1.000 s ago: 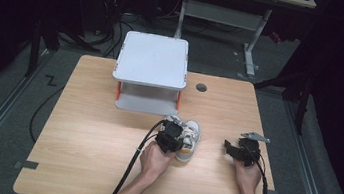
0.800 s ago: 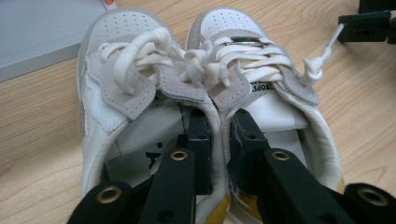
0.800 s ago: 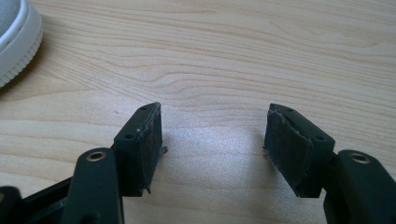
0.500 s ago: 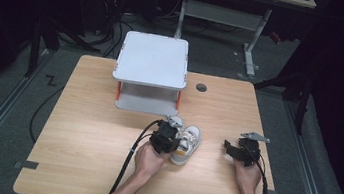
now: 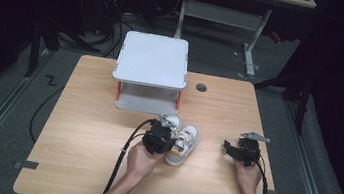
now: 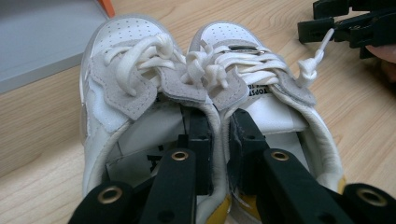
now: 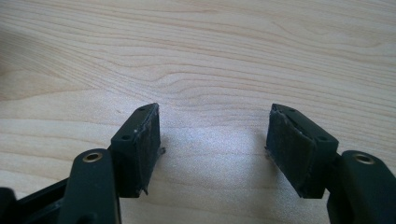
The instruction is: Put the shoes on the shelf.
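A pair of small white sneakers (image 5: 185,143) with grey patches and yellow heels sits side by side near the table's middle front. My left gripper (image 5: 170,139) reaches into them from behind. In the left gripper view one jaw is inside the left shoe (image 6: 126,60) and one inside the right shoe (image 6: 243,51). That left gripper (image 6: 219,126) is shut, pinching their two inner walls together. My right gripper (image 5: 228,148) rests to the right of the shoes, open (image 7: 212,135) over bare wood with nothing between its fingers. It also appears beyond the shoes as the right gripper (image 6: 355,23).
A grey two-level stand (image 5: 153,59) with orange posts stands at the back centre of the wooden table (image 5: 82,115), its lower shelf just beyond the shoes. A round cable hole (image 5: 201,87) lies to the stand's right. Cables trail from both grippers toward the front edge.
My left hand and gripper have shifted slightly to the left with the shoes pinched. The right hand has stayed where it was.
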A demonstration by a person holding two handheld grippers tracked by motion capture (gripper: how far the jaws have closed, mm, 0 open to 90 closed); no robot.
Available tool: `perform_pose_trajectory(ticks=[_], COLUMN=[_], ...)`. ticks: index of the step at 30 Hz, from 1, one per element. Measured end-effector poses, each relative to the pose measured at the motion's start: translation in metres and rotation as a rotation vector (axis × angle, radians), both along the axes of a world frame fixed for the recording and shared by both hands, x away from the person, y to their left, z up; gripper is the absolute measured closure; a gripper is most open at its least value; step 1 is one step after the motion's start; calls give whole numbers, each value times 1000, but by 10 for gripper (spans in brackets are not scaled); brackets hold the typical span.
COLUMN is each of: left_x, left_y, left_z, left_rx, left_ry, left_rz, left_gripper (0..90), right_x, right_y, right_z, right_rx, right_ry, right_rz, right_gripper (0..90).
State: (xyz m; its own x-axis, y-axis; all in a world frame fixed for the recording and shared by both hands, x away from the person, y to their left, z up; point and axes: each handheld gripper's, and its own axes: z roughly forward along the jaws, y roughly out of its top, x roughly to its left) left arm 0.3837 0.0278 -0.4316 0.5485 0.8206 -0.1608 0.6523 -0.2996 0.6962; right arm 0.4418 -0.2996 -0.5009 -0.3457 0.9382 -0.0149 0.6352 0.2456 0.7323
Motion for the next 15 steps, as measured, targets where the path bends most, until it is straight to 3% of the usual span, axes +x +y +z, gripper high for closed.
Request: perform_pose_trajectory(ticks=[15], left_x=[-1], left_y=[31], left_z=[12], left_rx=[-30], left_ry=[-17], left_rz=[33], left_gripper=[803], right_x=[0], right_y=[0], right_z=[0], right_rx=[-2], right_ry=[1], right_rz=[-2], right_gripper=[342])
